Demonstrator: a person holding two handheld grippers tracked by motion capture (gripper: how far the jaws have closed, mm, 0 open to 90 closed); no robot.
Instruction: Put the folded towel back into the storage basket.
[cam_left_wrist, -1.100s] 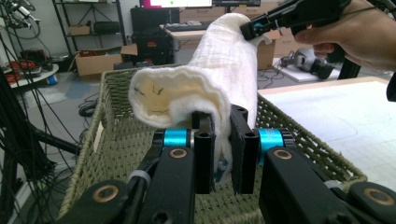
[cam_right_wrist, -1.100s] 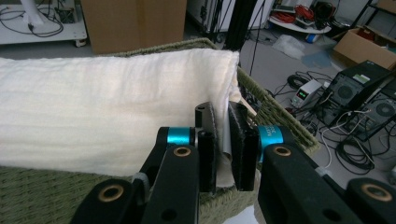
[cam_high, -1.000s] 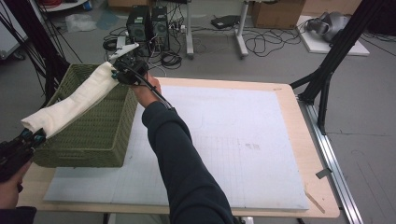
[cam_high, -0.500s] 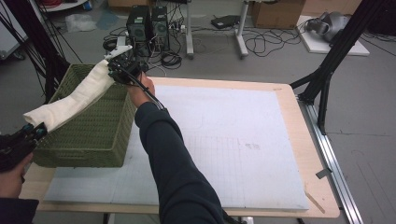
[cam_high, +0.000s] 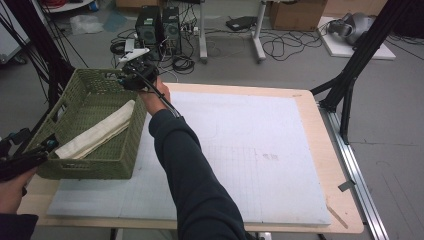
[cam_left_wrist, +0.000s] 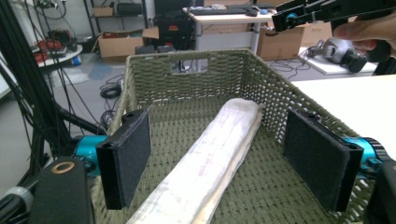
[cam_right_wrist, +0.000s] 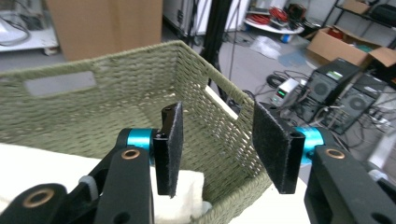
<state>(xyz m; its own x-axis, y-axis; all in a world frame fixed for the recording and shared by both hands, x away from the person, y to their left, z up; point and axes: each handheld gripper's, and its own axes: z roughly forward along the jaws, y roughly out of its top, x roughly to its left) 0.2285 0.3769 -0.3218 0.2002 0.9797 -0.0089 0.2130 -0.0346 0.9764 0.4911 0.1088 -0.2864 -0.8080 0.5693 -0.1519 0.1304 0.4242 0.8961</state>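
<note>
Folded cream towel (cam_high: 97, 131) lying lengthwise along the floor of the green woven basket (cam_high: 107, 165), one end toward the near wall, the other reaching toward the far end. Basket standing on the left part of the white mat (cam_high: 250, 150) that covers the bench (cam_high: 345, 200).

Left claw (cam_high: 47, 146) at the basket's near left corner, just beside the towel's near end. Jaws just opened, standing wide; in the left claw view the towel (cam_left_wrist: 215, 154) runs up between the two black pads (cam_left_wrist: 128, 151) with clear space on either side, neither pad pressing on it.

Right claw (cam_high: 131, 76) above the basket's far rim, held by a hand (cam_high: 156, 95) with a dark sleeve (cam_high: 190, 175) reaching across the mat. Jaws just parted, roughly half open, nothing between them; in the right claw view a corner of the towel (cam_right_wrist: 187, 191) lies below the pads (cam_right_wrist: 273, 144), inside the basket (cam_right_wrist: 93, 107) wall, apart from them.

Computer towers (cam_high: 159, 22) and cables on the floor beyond the bench.
</note>
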